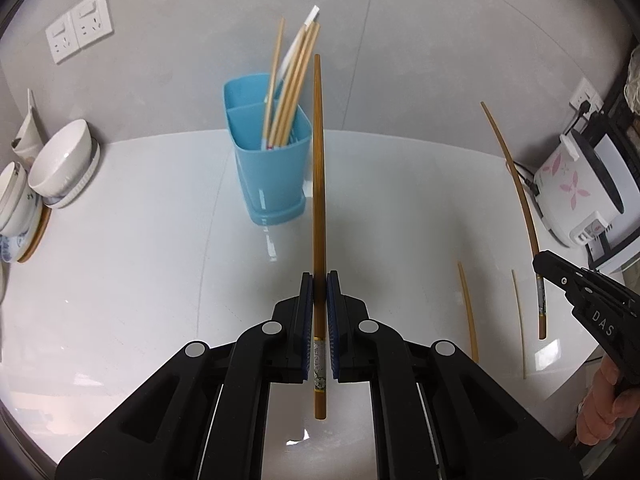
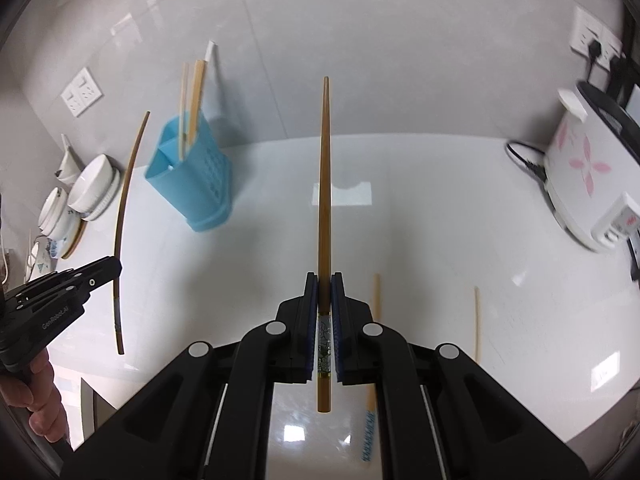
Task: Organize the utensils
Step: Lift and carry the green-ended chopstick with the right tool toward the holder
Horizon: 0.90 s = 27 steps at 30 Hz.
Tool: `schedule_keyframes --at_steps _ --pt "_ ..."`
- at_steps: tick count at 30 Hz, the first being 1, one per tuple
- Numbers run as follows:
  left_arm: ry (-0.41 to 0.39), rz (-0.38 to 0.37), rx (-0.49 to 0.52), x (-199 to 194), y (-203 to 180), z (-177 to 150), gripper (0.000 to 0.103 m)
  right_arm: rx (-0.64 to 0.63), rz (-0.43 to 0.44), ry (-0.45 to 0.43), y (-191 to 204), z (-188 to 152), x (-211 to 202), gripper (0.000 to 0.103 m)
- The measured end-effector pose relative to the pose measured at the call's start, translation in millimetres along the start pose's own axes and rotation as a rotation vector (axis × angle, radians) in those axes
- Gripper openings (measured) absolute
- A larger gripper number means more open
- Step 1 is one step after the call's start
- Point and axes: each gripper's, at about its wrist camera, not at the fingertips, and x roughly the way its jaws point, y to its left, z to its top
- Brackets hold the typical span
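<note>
A blue utensil holder stands near the back wall with several chopsticks in it; it also shows in the right wrist view. My left gripper is shut on a brown chopstick that points up, just right of the holder. My right gripper is shut on another brown chopstick; that gripper shows in the left wrist view at the right. Two loose chopsticks lie on the white counter.
Stacked white bowls sit at the left by the wall. A white rice cooker with pink flowers stands at the right, plugged into a wall socket. More sockets are on the left wall.
</note>
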Motion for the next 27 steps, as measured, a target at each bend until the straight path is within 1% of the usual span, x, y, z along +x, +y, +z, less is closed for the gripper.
schedule_keyframes --at_steps 16,27 --pt "-0.124 0.015 -0.044 -25 30 31 0.006 -0.086 0.079 -0.110 64 45 -4 0.006" --pt "-0.203 0.012 -0.073 -32 48 51 0.006 -0.109 0.118 -0.172 96 72 -2 0.006"
